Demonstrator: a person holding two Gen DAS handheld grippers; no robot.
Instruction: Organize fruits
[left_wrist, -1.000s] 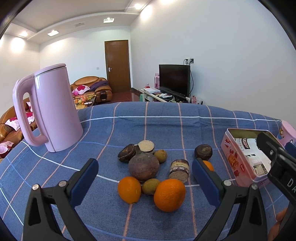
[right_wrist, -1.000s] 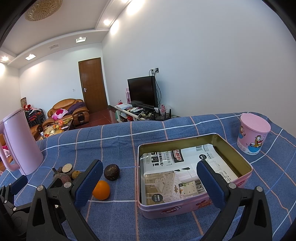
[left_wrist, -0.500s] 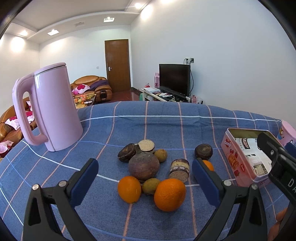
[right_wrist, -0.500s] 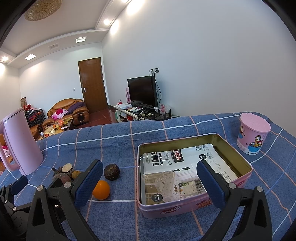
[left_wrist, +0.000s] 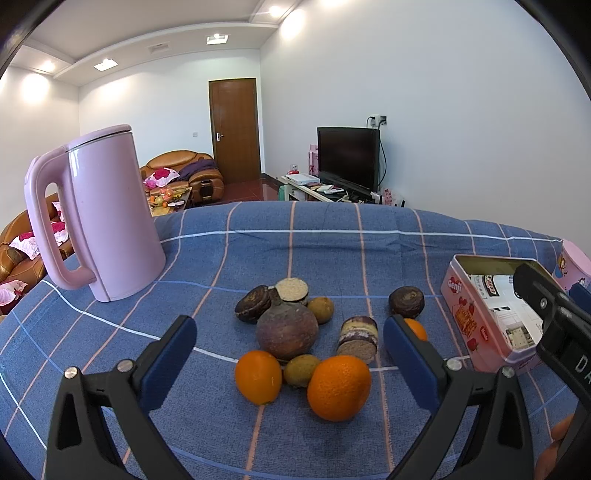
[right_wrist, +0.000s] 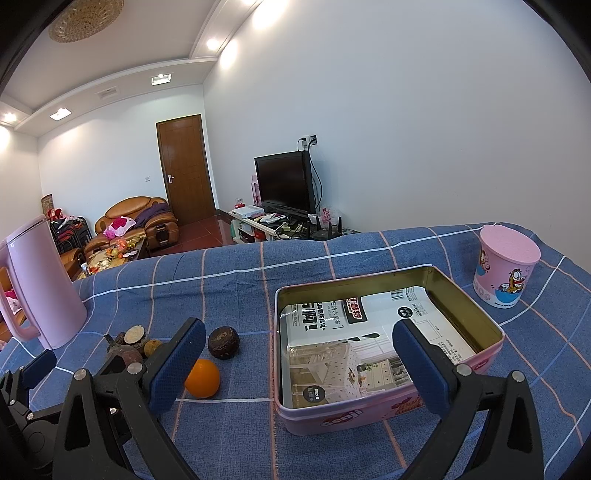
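Where cloth shows, three oranges (left_wrist: 339, 387), one tin (right_wrist: 384, 415)

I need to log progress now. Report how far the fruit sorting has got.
Done: nothing visibly. The pink tin holds only a printed paper sheet, no fruit.
In hand: nothing. The left tool and right tool are both open and empty.
Left: everything. The oranges, the large purple fruit and the small brown fruits all lie on the blue cloth beside the tin.
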